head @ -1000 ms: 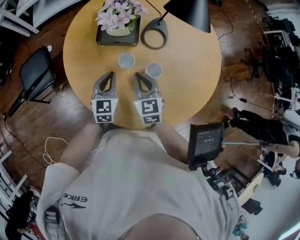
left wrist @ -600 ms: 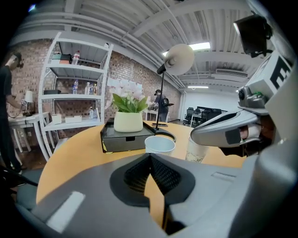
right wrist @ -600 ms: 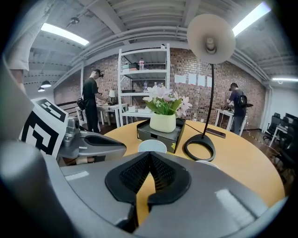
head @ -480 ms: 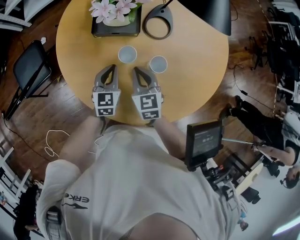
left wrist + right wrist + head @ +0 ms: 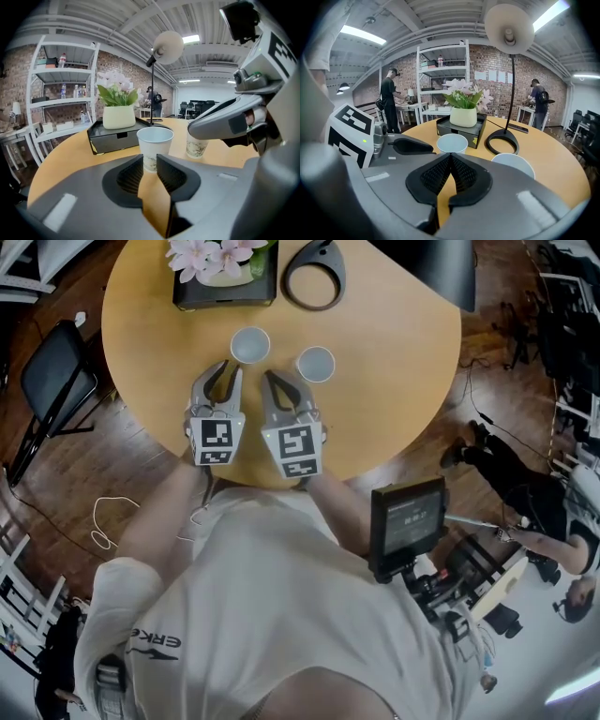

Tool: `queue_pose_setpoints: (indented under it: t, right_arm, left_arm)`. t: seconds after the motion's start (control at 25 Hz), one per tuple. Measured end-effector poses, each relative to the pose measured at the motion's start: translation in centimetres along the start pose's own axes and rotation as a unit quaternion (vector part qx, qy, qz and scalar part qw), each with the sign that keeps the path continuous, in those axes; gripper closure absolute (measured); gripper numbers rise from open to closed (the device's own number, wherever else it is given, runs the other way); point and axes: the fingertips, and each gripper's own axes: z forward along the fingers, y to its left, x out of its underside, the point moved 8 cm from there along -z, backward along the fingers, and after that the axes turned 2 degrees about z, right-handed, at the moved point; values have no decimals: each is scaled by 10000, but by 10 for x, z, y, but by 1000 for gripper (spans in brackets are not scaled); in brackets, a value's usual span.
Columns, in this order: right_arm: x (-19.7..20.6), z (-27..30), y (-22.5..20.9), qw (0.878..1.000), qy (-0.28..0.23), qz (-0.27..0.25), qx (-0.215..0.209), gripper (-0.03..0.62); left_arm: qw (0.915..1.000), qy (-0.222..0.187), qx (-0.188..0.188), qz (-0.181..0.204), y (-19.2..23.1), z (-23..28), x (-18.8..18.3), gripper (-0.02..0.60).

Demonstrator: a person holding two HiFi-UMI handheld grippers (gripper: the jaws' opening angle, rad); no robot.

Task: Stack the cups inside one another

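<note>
Two white paper cups stand upright and apart on the round wooden table (image 5: 394, 381): the left cup (image 5: 250, 344) (image 5: 154, 146) (image 5: 452, 142) and the right cup (image 5: 316, 364) (image 5: 197, 146) (image 5: 513, 165). My left gripper (image 5: 230, 372) (image 5: 149, 161) sits just short of the left cup. Its jaws have just been opening and stand a little apart, with nothing between them. My right gripper (image 5: 273, 379) (image 5: 450, 161) is shut and empty, its tips between the two cups and a little short of them.
At the table's far side are a black tray with a flower pot (image 5: 223, 282) (image 5: 464, 117) and a lamp's ring base (image 5: 314, 273) (image 5: 501, 140). A black chair (image 5: 56, 381) stands left of the table and a tablet on a stand (image 5: 406, 521) right of me. People stand in the background.
Both grippers have come down and forward toward the cups. The left gripper's jaws, shut before, now stand slightly parted. The cups have not moved on the table.
</note>
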Motion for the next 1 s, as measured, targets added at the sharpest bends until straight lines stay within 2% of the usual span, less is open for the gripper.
queue_pose_setpoints:
  t: [0.16,0.32,0.56,1.0]
  right_arm:
    - [3,-2,-2,10000,36,-1,30,580]
    - [8,-5,-7,9999,84,-6,83,580]
    - [15,-4,-11,9998,166,-10,124,580]
    - [17,-6,-13,9997,177,-42,135,580]
  left_arm:
    - [9992,-24,230,323,-8,12,2,369]
    - [9977,-141,315,577,-12,26,0,299]
    - [9978,-193,248,588,-10,48,-1,275]
    - [9982,-307,90,512,-6,61,-2,270]
